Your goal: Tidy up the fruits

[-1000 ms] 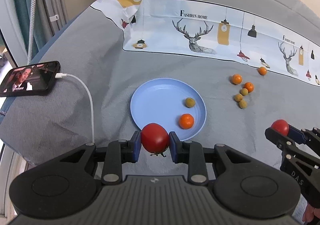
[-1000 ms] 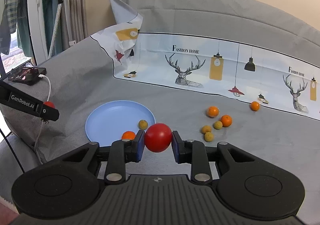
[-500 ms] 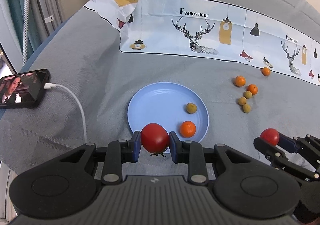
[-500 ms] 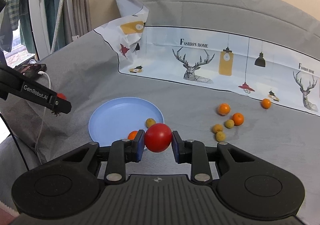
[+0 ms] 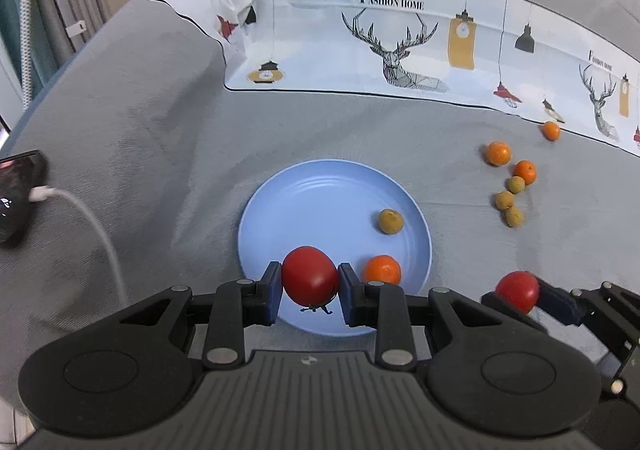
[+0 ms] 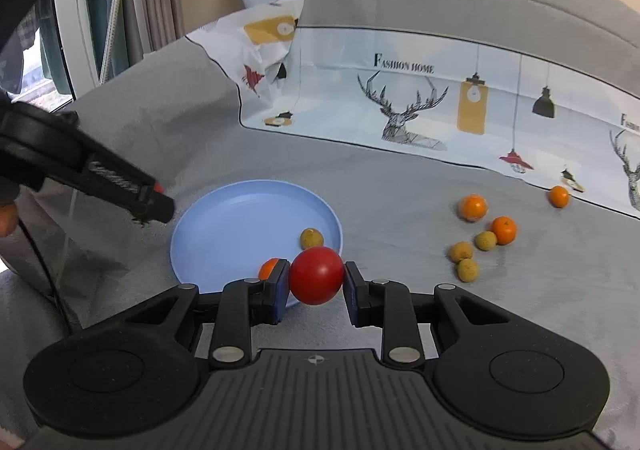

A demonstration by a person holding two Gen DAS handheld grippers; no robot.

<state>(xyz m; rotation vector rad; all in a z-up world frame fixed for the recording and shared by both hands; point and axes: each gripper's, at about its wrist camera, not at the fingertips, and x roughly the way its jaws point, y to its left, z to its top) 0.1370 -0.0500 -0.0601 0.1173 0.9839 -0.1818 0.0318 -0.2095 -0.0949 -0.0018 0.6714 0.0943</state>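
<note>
My left gripper (image 5: 309,289) is shut on a red tomato (image 5: 310,275) and holds it over the near edge of the blue plate (image 5: 304,206). On the plate lie an orange (image 5: 382,269) and a small yellow-green fruit (image 5: 391,221). My right gripper (image 6: 315,286) is shut on a second red tomato (image 6: 316,275), just right of the plate's (image 6: 224,234) near rim. It also shows in the left wrist view (image 5: 517,290). The left gripper shows in the right wrist view (image 6: 154,206) at the plate's left.
Several oranges (image 5: 498,153) and small yellow-green fruits (image 5: 505,200) lie loose on the grey cloth right of the plate. A phone (image 5: 16,186) with a white cable (image 5: 96,226) lies at the left. A printed deer cloth (image 5: 400,42) runs along the back.
Both grippers have moved forward toward the plate, each still holding its tomato. The left tomato now hangs over the plate's near edge.
</note>
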